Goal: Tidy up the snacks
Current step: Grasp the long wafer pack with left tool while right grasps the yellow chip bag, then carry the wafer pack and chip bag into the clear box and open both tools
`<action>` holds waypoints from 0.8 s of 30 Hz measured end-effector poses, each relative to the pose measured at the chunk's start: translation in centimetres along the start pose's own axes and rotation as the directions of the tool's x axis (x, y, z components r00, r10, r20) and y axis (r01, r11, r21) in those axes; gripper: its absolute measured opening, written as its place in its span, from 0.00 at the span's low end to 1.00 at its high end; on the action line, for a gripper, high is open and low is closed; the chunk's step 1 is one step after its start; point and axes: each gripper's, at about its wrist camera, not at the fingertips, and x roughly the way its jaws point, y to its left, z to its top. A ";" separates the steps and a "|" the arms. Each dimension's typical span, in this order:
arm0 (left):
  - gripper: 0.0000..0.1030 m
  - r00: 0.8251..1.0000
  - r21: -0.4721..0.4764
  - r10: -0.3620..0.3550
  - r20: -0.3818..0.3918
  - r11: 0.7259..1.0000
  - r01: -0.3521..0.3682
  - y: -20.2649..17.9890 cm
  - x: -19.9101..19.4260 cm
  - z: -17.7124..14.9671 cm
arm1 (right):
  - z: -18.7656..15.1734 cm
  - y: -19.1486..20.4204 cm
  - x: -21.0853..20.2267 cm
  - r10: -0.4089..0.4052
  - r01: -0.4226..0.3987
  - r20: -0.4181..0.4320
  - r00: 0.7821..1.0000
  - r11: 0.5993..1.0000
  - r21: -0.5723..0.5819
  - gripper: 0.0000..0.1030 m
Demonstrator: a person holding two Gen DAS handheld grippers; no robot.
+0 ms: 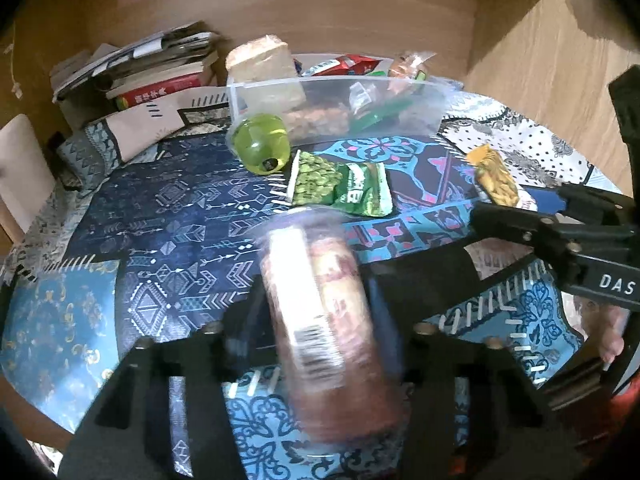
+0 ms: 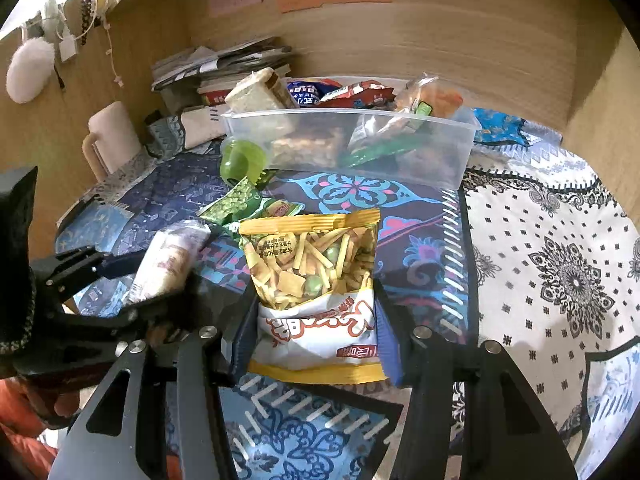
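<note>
Green pea packet lies between both clenched tools' snacks and clear bin.

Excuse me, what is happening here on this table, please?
A person is sorting snacks with two handheld grippers. The left gripper holds a clear-wrapped roll of biscuits. The right gripper is closed on a yellow bag of mixed snack sticks. A clear plastic bin behind already holds several packets. A green pea packet lies on the patterned cloth.
</note>
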 end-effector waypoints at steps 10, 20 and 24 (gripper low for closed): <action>0.43 0.998 -0.038 -0.050 0.036 0.998 0.052 1.1 -1.5 3.0 | 1.3 -0.2 -1.6 0.002 -0.002 0.070 0.998 1.000 0.006 0.46; 0.43 0.984 0.001 -0.071 0.165 0.997 0.072 0.8 -3.9 8.6 | 4.6 -0.8 -2.9 -0.017 0.018 0.160 0.987 1.000 -0.003 0.46; 0.43 0.975 0.002 -0.085 0.203 0.996 0.087 1.1 -4.1 11.0 | 6.3 -1.2 -3.1 -0.033 0.038 0.192 0.981 0.999 -0.021 0.46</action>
